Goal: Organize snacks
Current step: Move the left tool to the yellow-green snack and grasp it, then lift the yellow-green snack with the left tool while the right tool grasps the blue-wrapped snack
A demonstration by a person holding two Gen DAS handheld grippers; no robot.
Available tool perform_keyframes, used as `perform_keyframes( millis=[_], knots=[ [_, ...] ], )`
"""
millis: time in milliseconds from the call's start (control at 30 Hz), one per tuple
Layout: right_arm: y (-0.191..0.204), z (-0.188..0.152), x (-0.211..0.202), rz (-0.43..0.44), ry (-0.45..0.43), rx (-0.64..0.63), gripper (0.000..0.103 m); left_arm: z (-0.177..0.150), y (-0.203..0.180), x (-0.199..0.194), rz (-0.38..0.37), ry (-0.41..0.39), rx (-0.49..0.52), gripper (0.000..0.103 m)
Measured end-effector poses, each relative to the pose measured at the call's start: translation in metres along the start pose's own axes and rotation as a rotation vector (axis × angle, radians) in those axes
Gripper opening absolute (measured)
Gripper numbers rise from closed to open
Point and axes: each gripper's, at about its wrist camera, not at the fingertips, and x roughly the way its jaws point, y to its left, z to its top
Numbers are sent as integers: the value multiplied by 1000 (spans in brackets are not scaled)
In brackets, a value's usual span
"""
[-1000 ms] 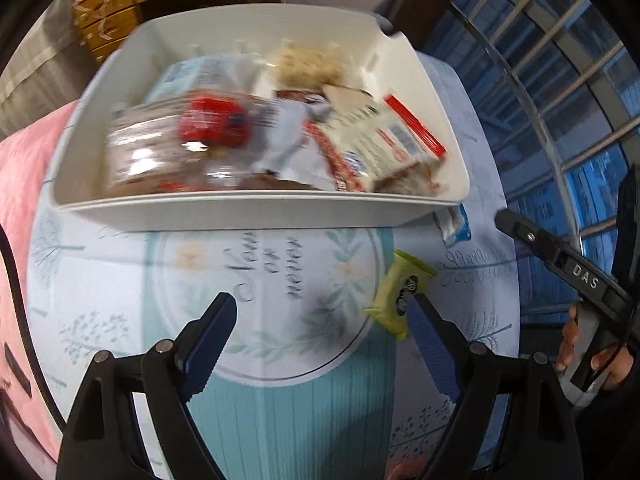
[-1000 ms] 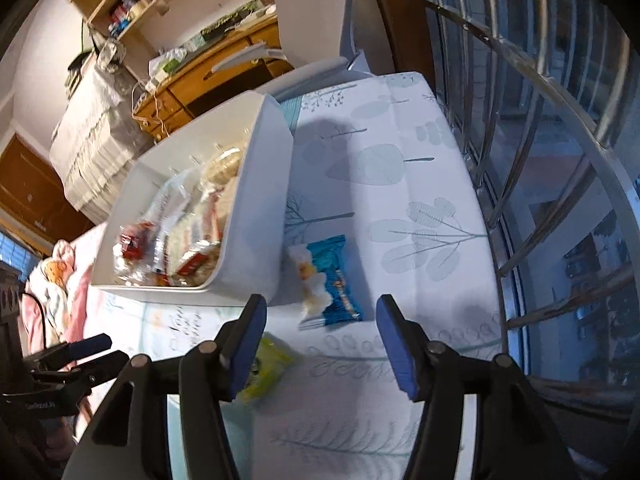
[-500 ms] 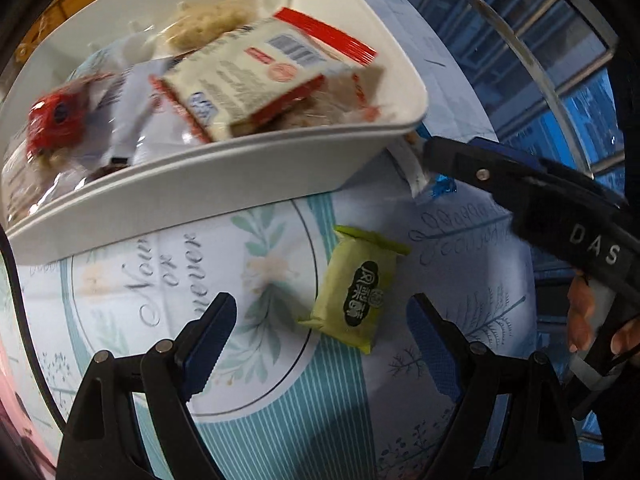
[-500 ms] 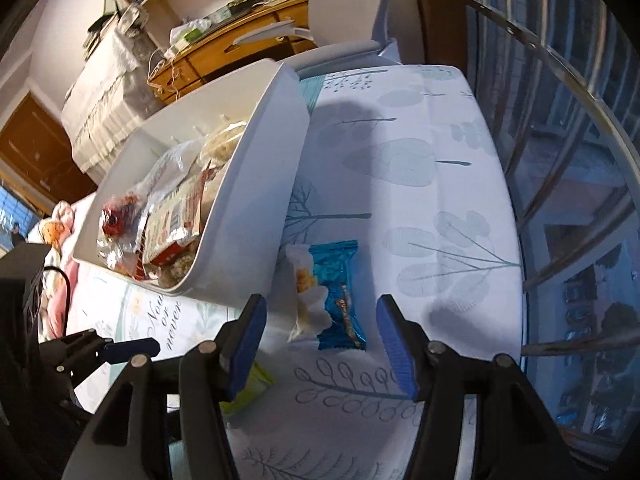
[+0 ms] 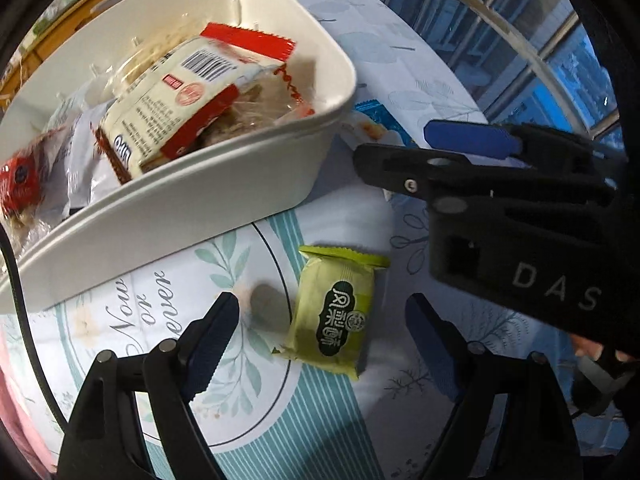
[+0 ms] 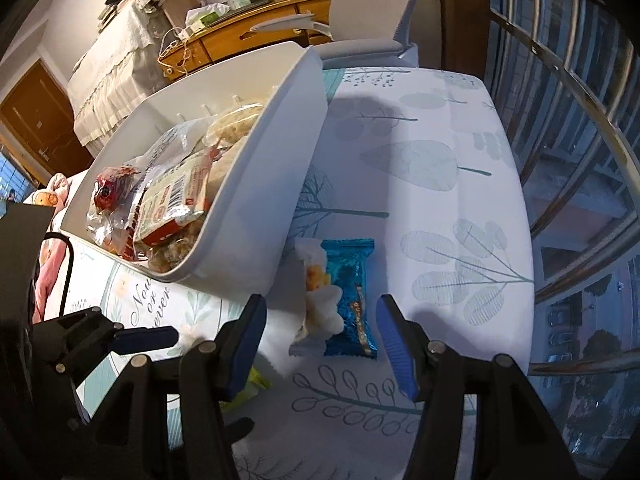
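A white bin (image 5: 224, 196) holds several wrapped snacks, among them a red-and-white pack (image 5: 188, 96); it also shows in the right wrist view (image 6: 256, 216). A green snack pack (image 5: 334, 312) lies flat on the tablecloth between the fingers of my open left gripper (image 5: 324, 336). A blue snack pack (image 6: 350, 296) lies against the bin's corner, just ahead of my open right gripper (image 6: 320, 344). The right gripper also shows in the left wrist view (image 5: 472, 152), above the blue pack (image 5: 376, 120).
The table carries a leaf-printed cloth (image 6: 432, 168). A metal window grille (image 6: 580, 152) runs along its right side. A white chair (image 6: 360, 24) and a wooden desk (image 6: 248, 28) stand behind the bin.
My left gripper has moved in low over the green pack, which now lies between its fingers. My right gripper has come closer to the blue pack. Both stay open.
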Motion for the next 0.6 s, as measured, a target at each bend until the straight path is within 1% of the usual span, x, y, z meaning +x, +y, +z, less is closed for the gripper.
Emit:
perform_keyframes(
  millis=[100, 167, 200, 233, 300, 333, 367, 400, 467, 600],
  knots=[
    [3, 0, 3, -10, 8, -20, 57, 4, -6, 1, 21, 3, 11, 73],
    [4, 0, 3, -10, 10, -29, 55, 7, -12, 5, 26, 6, 12, 65],
    [4, 0, 4, -12, 13, -33, 52, 7, -13, 6, 25, 7, 11, 63],
    [5, 0, 5, -17, 18, -37, 49, 7, -15, 6, 22, 6, 9, 58],
    [5, -1, 6, -30, 30, -44, 43, 7, -17, 8, 14, 8, 7, 55],
    [4, -1, 7, -30, 35, -46, 40, 5, -16, 9, 9, 8, 8, 51],
    [3, -1, 7, -28, 37, -46, 39, 2, -14, 8, -2, 11, 12, 47],
    [2, -1, 7, -24, 43, -43, 37, 0, -15, 10, -8, 15, 16, 45],
    [0, -2, 7, -11, 46, -33, 35, 0, -17, 12, -4, 9, 25, 38],
    [-3, 1, 6, -6, 55, -11, 30, 2, -20, 16, -16, 14, 22, 37]
  ],
)
